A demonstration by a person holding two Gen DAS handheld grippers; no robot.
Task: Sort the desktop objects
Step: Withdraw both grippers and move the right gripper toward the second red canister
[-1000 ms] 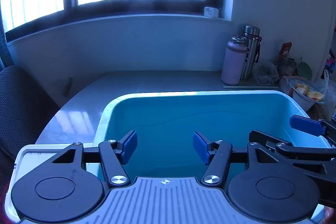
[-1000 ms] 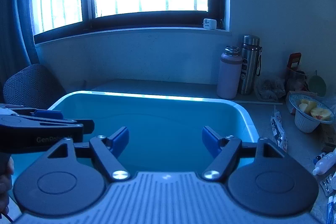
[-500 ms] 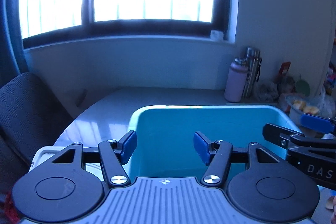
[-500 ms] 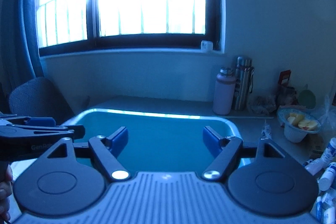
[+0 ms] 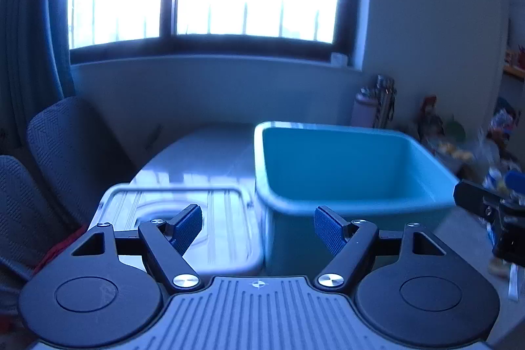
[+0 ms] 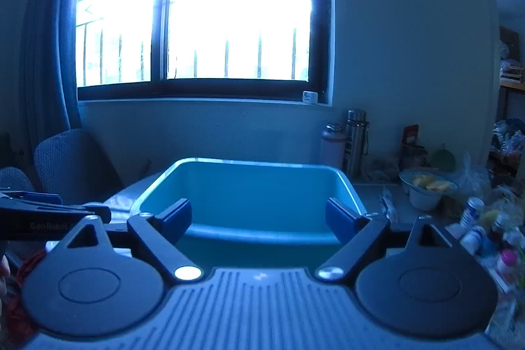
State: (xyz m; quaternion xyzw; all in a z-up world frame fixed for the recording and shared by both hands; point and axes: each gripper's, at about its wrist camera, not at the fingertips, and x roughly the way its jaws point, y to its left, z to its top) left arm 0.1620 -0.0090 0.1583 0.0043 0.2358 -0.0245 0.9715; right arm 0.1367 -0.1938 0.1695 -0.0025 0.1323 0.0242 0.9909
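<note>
A blue plastic bin [image 5: 344,166] stands on the desk; its inside looks empty. It also shows in the right wrist view [image 6: 249,195]. A clear flat lid [image 5: 183,218] lies left of the bin. My left gripper [image 5: 257,227] is open and empty, held back from the bin's near left corner. My right gripper [image 6: 257,218] is open and empty, in front of the bin's near wall. Small bottles and tubes [image 6: 485,232] lie in a pile on the desk at the right.
Two flasks [image 6: 347,143] stand by the back wall. A bowl of fruit [image 6: 423,186] and bags sit at the right. Grey chairs [image 5: 65,150] stand at the left of the desk. A window fills the back wall.
Both grippers have pulled back and up from over the bin. The whole bin, the lid and the clutter at the right have come into view. Both stay open.
</note>
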